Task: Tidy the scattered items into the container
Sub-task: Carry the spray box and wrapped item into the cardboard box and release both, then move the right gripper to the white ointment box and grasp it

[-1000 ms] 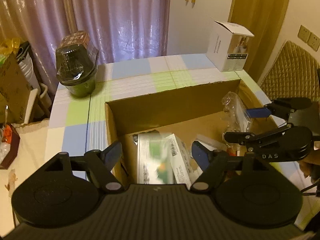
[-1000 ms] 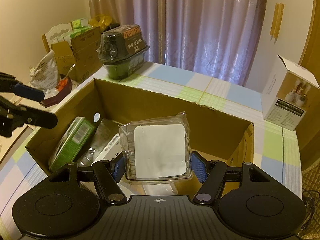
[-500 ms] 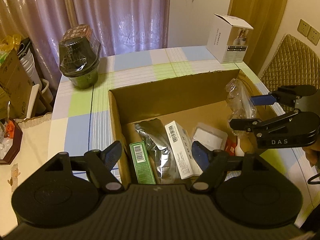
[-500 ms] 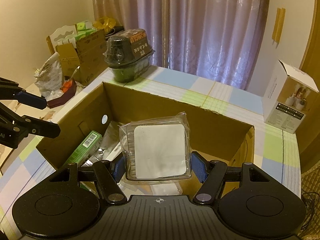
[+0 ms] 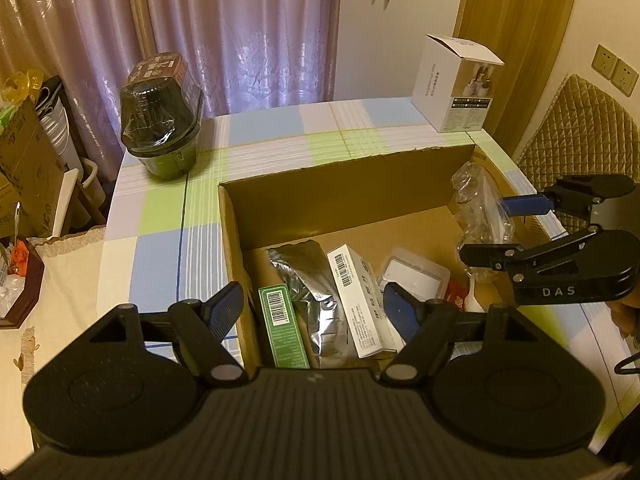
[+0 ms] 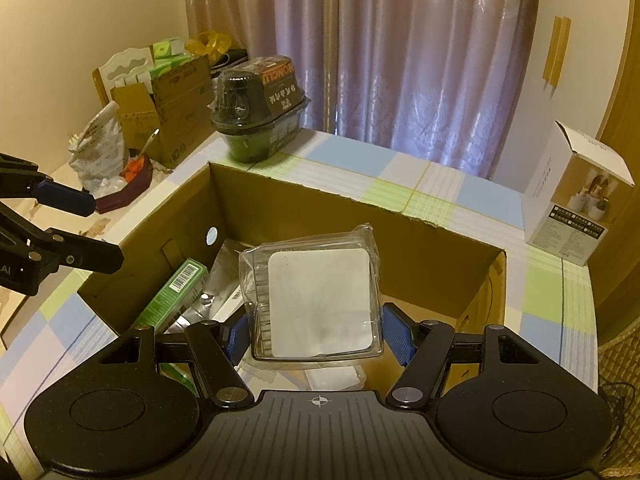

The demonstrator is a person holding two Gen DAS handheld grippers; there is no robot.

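Cardboard box (image 5: 344,184) fills the left wrist view, green carton (image 5: 282,326) and foil pouch (image 5: 310,280) already inside beneath the spread, empty left gripper (image 5: 313,304), while the right wrist view shows the right gripper (image 6: 319,330) clenching a clear plastic case (image 6: 316,300) above the box, probably to drop it in.

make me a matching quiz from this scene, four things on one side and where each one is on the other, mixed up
Things:
1. clear pack
2. green box
3. white carton
4. dark tub

Places:
A. standing on the table's far corner, by the yellow curtain
B. lying in the cardboard box, along its left wall
C. on the table by the purple curtain
D. between the right hand-held gripper's fingers, over the box

Pairs: 1-D, 2-B, 3-A, 4-C
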